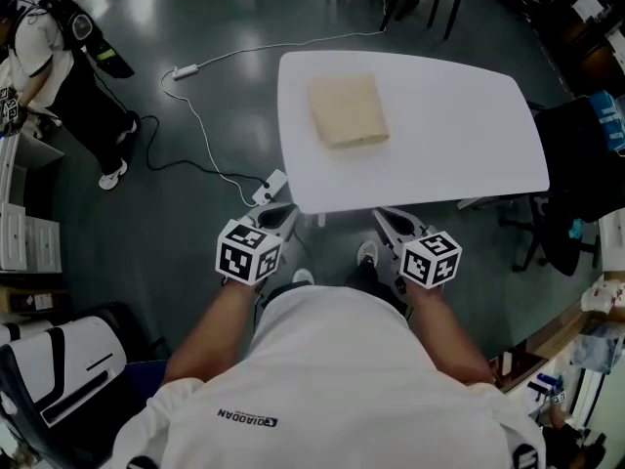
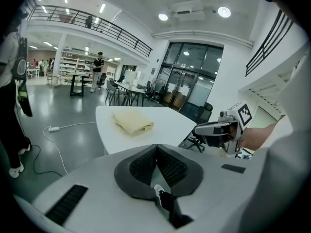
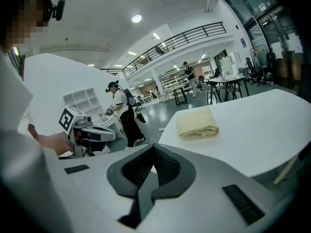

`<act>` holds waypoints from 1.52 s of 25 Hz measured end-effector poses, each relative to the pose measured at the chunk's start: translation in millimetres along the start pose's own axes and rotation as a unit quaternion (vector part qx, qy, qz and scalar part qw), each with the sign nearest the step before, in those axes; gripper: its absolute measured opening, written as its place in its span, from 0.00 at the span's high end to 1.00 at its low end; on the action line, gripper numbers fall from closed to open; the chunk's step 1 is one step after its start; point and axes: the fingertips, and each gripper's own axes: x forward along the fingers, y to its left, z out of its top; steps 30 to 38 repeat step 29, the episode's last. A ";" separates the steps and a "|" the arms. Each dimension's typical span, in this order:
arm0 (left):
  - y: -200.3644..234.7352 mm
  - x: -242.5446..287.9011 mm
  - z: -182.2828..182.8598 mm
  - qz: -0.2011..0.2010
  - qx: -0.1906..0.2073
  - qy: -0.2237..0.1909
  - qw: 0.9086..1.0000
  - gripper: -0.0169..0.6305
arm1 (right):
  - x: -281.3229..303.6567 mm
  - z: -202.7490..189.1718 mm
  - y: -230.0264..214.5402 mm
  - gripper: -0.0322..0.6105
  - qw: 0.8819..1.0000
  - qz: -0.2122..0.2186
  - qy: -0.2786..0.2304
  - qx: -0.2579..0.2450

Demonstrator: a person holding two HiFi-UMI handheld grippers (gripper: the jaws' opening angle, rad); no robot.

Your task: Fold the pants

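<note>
The left gripper has its jaws pressed together at the tips, and nothing sits between the ribbed pads. The right gripper is the same: jaws closed on each other and empty. Each gripper shows off to the side in the other's view, held level with it and apart from it, the marker cubes facing up. Both are held low in front of the person's white shirt, just short of the near edge of the white table, tips pointing toward it.

Ahead of both grippers and well apart from them, the pants lie on the tabletop as a neat beige folded rectangle. From the left gripper they sit a little left of its pointing line; from the right gripper, a little to the right.

Below and beside the left gripper's tip, a white power strip rests on the grey floor, its cable trailing away past the table's corner. Farther out on that side stands a bystander in dark trousers. Out beyond the right gripper, a dark chair stands beside the table's end.
</note>
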 end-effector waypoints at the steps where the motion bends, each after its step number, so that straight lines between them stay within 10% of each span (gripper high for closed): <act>1: 0.2 -0.2 -0.7 0.000 -0.001 0.000 1.000 0.93 | 0.0 0.0 0.3 0.92 1.000 0.000 0.000 -0.001; 38: -11.3 21.4 10.7 -0.012 0.007 0.004 1.000 0.93 | -6.4 2.4 -16.8 0.92 1.000 -0.007 0.005 -0.003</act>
